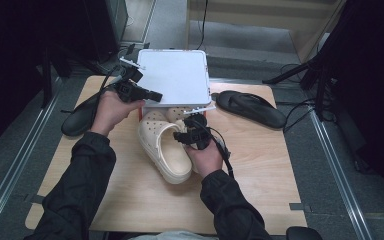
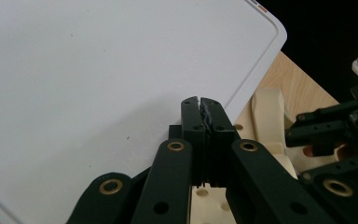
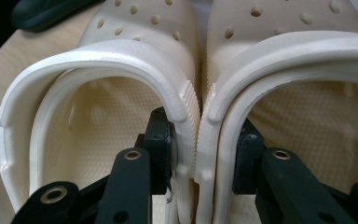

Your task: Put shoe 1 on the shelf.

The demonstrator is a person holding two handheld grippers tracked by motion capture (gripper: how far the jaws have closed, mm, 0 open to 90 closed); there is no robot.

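Note:
A pair of cream perforated clogs [image 1: 162, 150] lies side by side on the wooden table, toes toward a box. My right gripper [image 1: 192, 131] has one jaw inside each clog. It is shut on the two touching inner walls [image 3: 200, 154], pinching the left clog [image 3: 98, 60] against the right clog [image 3: 298, 51]. A white box lid [image 1: 175, 80] is tilted up behind them. My left gripper [image 1: 152, 96] is at its front left edge with the jaws pressed together [image 2: 200, 105] on the lid [image 2: 98, 70]. A clog [image 2: 268, 107] lies below the lid.
One black sandal [image 1: 252, 107] lies to the right of the box, another [image 1: 80, 117] at the table's left edge. A strip of the box's orange side [image 1: 141, 114] peeks out under the lid. Bare wood [image 1: 260, 170] spreads at the front right. Stands and cables ring the table.

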